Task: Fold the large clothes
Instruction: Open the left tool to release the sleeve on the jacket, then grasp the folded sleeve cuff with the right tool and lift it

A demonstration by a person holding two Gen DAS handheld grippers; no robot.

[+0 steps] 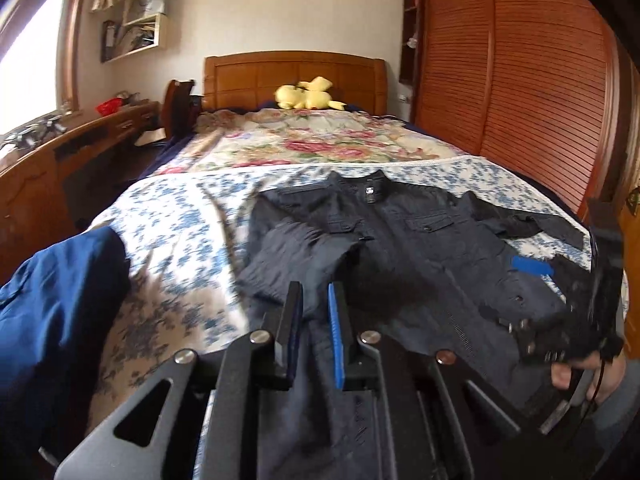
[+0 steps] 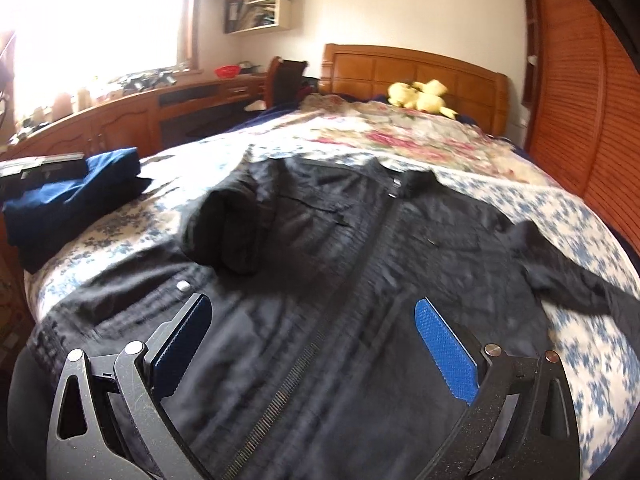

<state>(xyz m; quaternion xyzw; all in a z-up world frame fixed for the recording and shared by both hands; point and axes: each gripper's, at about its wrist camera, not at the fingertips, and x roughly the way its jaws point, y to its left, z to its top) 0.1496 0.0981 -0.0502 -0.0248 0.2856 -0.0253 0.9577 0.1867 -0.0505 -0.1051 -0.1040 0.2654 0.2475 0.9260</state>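
A dark jacket (image 1: 400, 240) (image 2: 360, 260) lies front up on the bed, its collar toward the headboard and its zipper running toward me. One sleeve is folded across the chest (image 2: 232, 232); the other stretches out to the right (image 2: 580, 280). My left gripper (image 1: 316, 292) hovers over the jacket's lower left part, its jaws a narrow gap apart with nothing pinched. My right gripper (image 2: 314, 302) stands wide open above the lower front, straddling the zipper. In the left wrist view one of its blue pads (image 1: 532, 266) shows at the right, over the hem.
A folded blue garment (image 1: 60, 300) (image 2: 72, 200) lies at the bed's left edge. Blue-flowered sheet (image 1: 180, 232) surrounds the jacket; a floral quilt and a yellow plush toy (image 1: 308, 94) lie further back. Wooden desk (image 1: 60, 152) on the left, slatted wardrobe (image 1: 520, 80) on the right.
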